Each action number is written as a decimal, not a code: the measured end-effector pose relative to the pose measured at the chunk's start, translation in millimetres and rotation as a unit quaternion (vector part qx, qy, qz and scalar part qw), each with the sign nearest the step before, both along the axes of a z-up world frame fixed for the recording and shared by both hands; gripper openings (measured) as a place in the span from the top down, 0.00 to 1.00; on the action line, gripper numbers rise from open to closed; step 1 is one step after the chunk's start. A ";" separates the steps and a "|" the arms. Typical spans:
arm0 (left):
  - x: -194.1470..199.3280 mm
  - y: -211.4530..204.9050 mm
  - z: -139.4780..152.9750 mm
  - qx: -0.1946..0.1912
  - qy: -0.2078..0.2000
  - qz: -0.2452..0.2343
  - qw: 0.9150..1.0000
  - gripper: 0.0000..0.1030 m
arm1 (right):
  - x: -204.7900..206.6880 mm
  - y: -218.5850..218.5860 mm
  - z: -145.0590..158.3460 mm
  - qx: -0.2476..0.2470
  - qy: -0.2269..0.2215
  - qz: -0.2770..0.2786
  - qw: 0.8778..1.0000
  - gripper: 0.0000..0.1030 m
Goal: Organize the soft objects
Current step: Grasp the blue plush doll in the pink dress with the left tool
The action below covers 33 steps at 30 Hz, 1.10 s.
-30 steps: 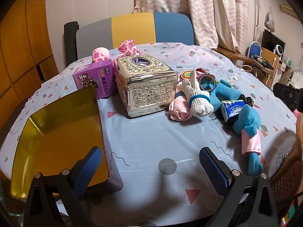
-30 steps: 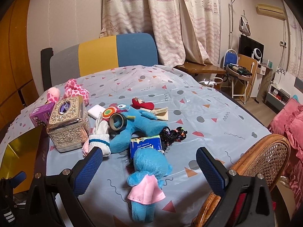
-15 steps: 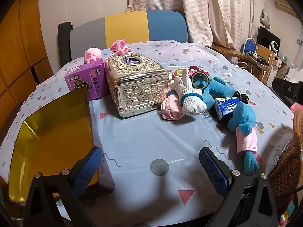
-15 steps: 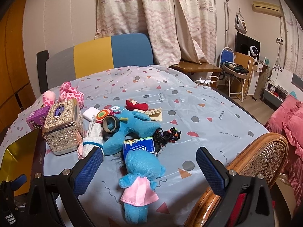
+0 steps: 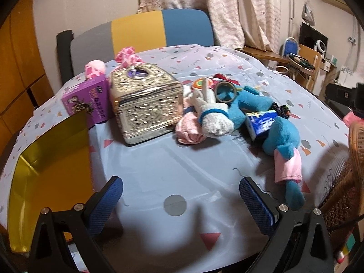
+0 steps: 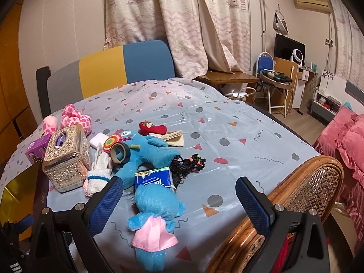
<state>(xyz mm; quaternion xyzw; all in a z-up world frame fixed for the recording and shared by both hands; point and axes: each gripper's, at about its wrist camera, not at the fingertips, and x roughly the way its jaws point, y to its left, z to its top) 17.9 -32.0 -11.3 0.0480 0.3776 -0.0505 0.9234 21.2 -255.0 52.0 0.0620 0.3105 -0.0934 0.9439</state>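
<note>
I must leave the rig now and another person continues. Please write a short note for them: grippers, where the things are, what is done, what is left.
Left gripper: open, empty, above bare tablecloth.
Right gripper: open, empty, over the blue doll in a pink dress.
Soft things lie in one pile right of the silver tissue box: white sock, pink sock, large blue plush. Pink spotted plush sits behind the box.
Yellow tin at left looks empty.
Done: nothing sorted. Left: everything.
</note>
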 end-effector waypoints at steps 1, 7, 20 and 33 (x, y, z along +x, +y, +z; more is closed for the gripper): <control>1.0 -2.1 -0.3 -0.001 0.002 -0.006 1.000 0.00 | 0.5 -2.6 0.2 0.003 0.001 -0.001 1.000 0.02; 14.8 -18.0 -3.9 -0.040 0.045 -0.066 0.996 0.00 | 1.5 -32.4 7.3 0.036 -0.001 -0.017 0.999 0.02; 55.2 -110.6 -7.6 -0.071 0.099 -0.178 0.976 0.24 | -4.6 -73.3 11.2 0.043 0.000 -0.056 0.998 0.02; 51.4 -101.0 -33.5 -0.093 0.100 -0.218 0.966 0.74 | 20.2 -51.9 4.8 0.074 0.031 0.014 0.997 0.14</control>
